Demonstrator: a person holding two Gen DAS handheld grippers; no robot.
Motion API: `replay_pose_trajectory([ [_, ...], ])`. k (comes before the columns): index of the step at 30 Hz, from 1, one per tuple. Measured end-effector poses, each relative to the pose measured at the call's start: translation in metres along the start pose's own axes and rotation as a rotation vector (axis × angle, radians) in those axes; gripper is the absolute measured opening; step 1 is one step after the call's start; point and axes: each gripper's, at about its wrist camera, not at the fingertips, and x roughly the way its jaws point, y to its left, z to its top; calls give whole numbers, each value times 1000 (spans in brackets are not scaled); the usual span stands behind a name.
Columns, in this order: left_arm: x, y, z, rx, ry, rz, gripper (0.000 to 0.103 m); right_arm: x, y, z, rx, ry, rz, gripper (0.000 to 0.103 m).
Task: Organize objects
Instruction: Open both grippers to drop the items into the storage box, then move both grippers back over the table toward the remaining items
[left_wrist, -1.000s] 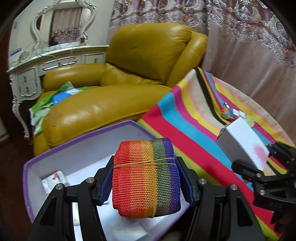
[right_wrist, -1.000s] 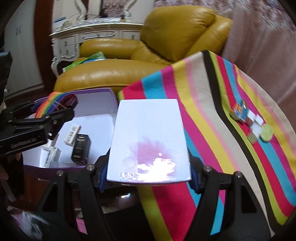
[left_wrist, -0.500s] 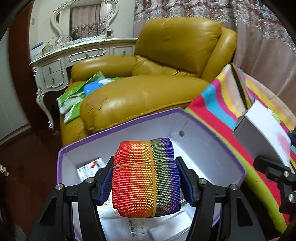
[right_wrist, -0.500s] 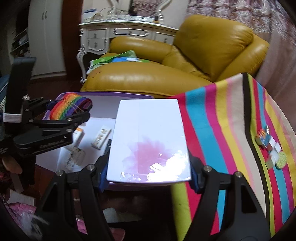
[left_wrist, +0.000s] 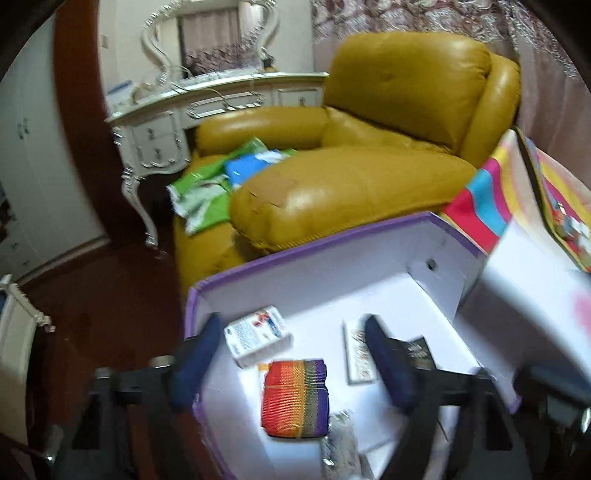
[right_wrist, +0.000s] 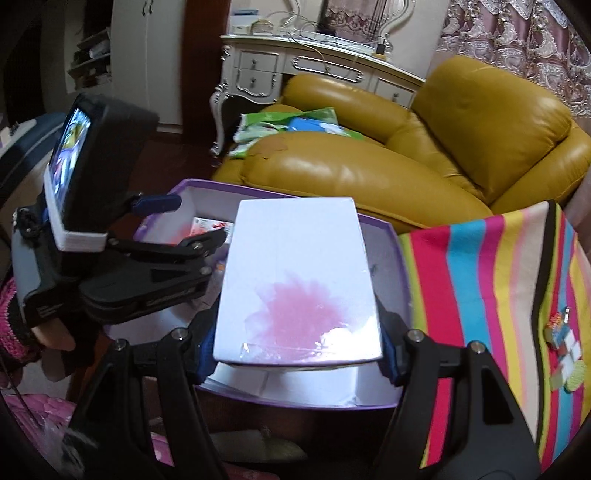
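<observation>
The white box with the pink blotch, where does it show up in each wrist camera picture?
Left wrist: white box at the right edge, blurred, beside the purple-rimmed box.
Right wrist: centre of the picture, between the right gripper's opening jaws, over the purple-rimmed box.
Shared landmark: the yellow armchair behind.

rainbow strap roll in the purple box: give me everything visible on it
The rainbow strap roll is woven webbing, striped red, orange, yellow, green, blue, purple, folded into a squat bundle and bound crosswise by a thin yellowish band. It lies on the white floor of the purple box, nearer the front left, among small cartons and a clear packet. The left gripper straddles it with jaws opening; neither pad touches it. The picture is blurred, so its finer weave is unclear.
</observation>
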Motion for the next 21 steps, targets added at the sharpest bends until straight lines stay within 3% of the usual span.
replay_pose_trajectory([
  [2, -3, -3, 3, -5, -19, 37, 92, -2, -4, -3, 10, -1, -11, 80],
  [4, -8, -9, 7, -11, -29, 25, 92, -10, -17, -9, 42, -18, -37, 80],
  [9, -34, -67, 32, 48, -76, -157, 93, -44, -86, -48, 189, -41, -199, 80],
  [12, -47, -132, 45, 159, -101, -299, 103, -63, -144, -91, 336, -15, -305, 83],
  [16, -42, -239, 54, 284, -80, -455, 103, -80, -229, -164, 556, 48, -449, 84],
  [19, -10, -333, 53, 339, 33, -524, 103, -84, -299, -215, 764, 86, -503, 84],
  [21, 8, -370, 54, 327, 74, -549, 103, -85, -342, -246, 914, 106, -524, 84],
])
